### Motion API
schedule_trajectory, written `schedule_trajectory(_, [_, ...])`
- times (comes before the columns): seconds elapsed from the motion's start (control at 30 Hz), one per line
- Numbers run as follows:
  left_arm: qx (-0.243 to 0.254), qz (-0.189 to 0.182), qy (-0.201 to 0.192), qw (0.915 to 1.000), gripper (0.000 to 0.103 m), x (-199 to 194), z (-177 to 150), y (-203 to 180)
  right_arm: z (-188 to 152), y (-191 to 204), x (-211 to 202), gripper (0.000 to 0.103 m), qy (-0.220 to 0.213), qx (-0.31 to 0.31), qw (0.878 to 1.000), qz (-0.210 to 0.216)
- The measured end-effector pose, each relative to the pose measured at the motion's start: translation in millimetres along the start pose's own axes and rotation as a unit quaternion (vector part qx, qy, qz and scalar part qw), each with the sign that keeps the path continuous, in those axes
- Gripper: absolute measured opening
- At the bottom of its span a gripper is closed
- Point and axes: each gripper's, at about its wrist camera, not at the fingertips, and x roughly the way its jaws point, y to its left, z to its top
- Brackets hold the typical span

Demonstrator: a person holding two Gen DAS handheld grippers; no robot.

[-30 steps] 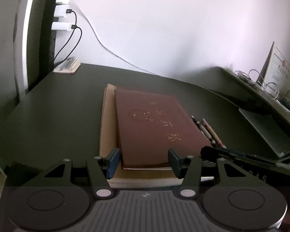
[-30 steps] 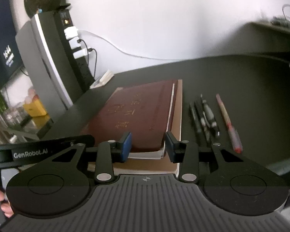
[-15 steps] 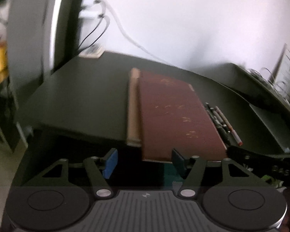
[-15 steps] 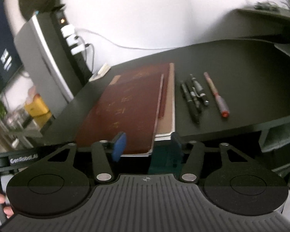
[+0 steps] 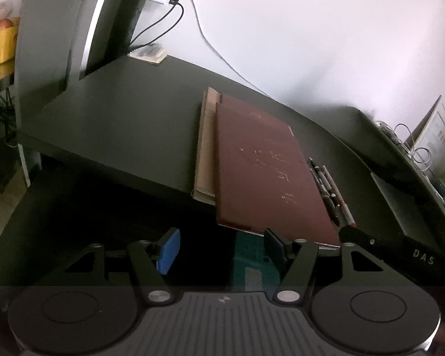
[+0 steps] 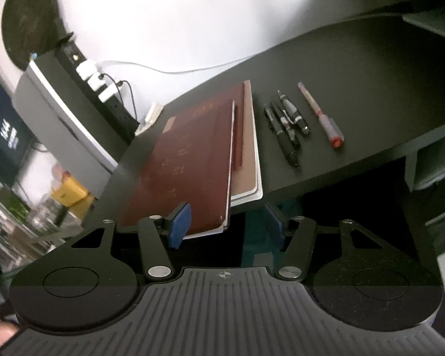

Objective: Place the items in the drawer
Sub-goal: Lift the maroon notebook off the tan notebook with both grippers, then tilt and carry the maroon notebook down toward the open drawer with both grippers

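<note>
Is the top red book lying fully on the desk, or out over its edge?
Out over the edge: the red book's near end overhangs the desk.

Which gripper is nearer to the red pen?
Right. The right gripper sits below the desk edge, left of the red pen; the left gripper is farther left, past the books.

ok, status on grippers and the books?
Left gripper open, empty. Right gripper open, empty. Maroon book overhangs desk edge atop tan notebook. Pens beside; no drawer visible.
</note>
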Motion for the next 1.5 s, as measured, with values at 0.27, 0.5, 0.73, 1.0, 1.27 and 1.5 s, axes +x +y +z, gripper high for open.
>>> schedule_trajectory(0.27, [-0.004,-0.003,-0.007,1.0,0.061,1.9,2.6,0.7,4.0,-4.7,10.5,0.069,0.012,0.049,0.998,0.028])
schedule_trajectory(0.5, [-0.011,-0.003,-0.008,0.9999,0.061,-0.3,1.9,4.1,2.7,-17.9,49.3,0.065,0.063,0.144,0.986,0.058])
schedule_trajectory(0.73, [-0.021,0.003,-0.01,0.9997,0.062,-7.8,-0.9,8.8,-4.3,-24.2,55.2,0.038,0.076,0.198,0.973,0.094])
schedule_trajectory(1.0, [-0.037,0.002,-0.012,0.9993,0.066,-20.3,-5.0,14.5,-18.5,-26.5,36.2,0.034,0.087,0.201,0.97,0.102])
schedule_trajectory(1.27, [-0.061,-0.011,0.004,0.998,0.066,-18.6,-11.1,19.7,-22.7,-32.6,18.4,0.034,0.081,0.185,0.974,0.102])
schedule_trajectory(1.5, [-0.111,-0.044,-0.001,0.9928,0.066,-20.9,-1.6,35.5,-17.3,-35.1,7.2,0.056,0.068,0.18,0.976,0.101])
